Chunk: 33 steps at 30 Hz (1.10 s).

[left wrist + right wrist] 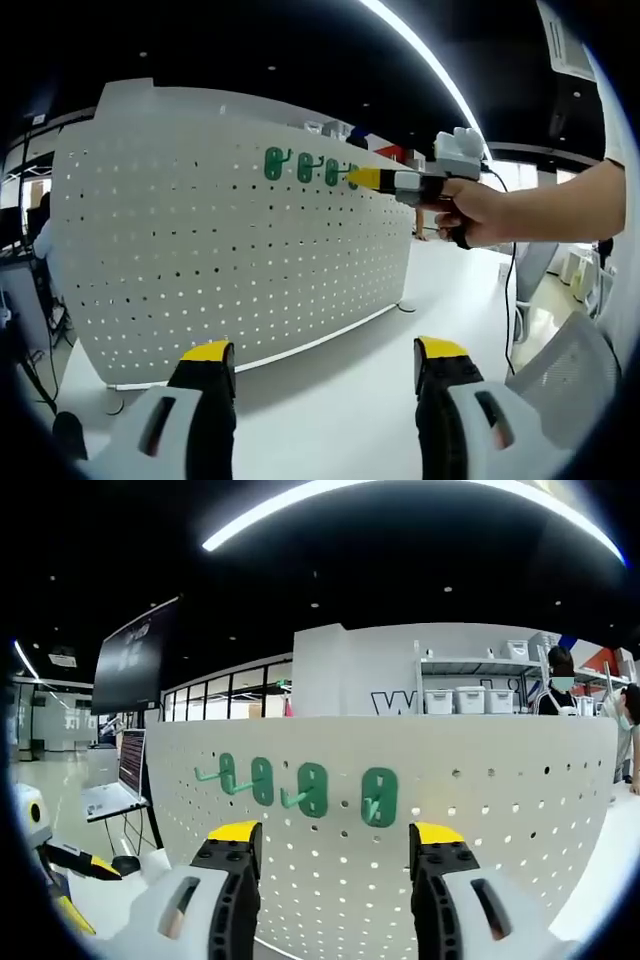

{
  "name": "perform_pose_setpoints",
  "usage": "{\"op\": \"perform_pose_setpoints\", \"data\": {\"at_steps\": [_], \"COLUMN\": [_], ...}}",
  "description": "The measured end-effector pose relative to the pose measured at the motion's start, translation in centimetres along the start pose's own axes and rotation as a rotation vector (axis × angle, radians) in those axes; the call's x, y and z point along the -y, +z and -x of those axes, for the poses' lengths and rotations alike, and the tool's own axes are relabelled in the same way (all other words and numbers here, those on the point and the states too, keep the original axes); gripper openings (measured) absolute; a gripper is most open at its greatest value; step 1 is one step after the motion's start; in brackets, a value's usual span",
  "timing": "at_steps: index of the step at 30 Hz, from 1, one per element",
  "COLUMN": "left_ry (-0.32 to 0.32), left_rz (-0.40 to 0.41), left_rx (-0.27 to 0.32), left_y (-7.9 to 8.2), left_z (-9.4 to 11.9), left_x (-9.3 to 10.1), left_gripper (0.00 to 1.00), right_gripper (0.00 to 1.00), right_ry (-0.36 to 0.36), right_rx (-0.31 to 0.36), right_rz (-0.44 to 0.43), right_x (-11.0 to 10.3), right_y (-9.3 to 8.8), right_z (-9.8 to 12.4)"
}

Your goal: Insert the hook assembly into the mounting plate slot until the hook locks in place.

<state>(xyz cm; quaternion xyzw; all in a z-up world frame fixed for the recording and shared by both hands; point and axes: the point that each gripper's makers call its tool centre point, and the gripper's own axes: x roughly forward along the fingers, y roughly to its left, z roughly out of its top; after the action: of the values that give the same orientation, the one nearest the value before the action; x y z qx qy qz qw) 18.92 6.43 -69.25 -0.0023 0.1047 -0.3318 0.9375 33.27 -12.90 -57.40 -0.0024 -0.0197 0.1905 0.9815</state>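
A white pegboard mounting plate [230,260] stands upright on a white table [400,380]. Several green hook assemblies [305,167] hang in a row near its top edge. In the right gripper view the same hooks [312,788] sit just ahead of my right gripper [336,835], which is open with nothing between its jaws. In the left gripper view a hand holds the right gripper [365,178], with its yellow tips at the rightmost hook [352,175]. My left gripper [325,352] is open and empty, low in front of the plate, and part of it [45,865] appears at the right gripper view's left edge.
A mesh office chair [575,370] stands at the table's right end. Behind the plate [500,780] are shelves with white bins [470,698], people [560,680] at the right, a dark wall screen [135,655] and a laptop [120,780] at the left.
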Motion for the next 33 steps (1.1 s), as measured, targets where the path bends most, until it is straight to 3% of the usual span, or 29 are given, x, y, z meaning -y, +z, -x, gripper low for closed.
{"op": "perform_pose_setpoints", "data": {"at_steps": [9,26,33], "left_ry": [0.037,0.07,0.104], "left_rz": [-0.021,-0.027,-0.02], "left_rx": [0.038,0.066,0.078], "left_y": [1.0,1.6,1.6], "left_z": [-0.1,0.4,1.0], "left_x": [-0.6,-1.1,-1.8], "left_gripper": [0.83,0.84,0.87], "right_gripper": [0.58,0.57,0.58], "right_ry": [0.021,0.048,0.051], "right_rx": [0.019,0.019,-0.01], "right_rz": [-0.016,-0.017,-0.033], "right_x": [0.2,-0.7,-0.9], "right_y": [-0.2,-0.9,-2.9], "right_z": [2.7,5.4,7.6]}}
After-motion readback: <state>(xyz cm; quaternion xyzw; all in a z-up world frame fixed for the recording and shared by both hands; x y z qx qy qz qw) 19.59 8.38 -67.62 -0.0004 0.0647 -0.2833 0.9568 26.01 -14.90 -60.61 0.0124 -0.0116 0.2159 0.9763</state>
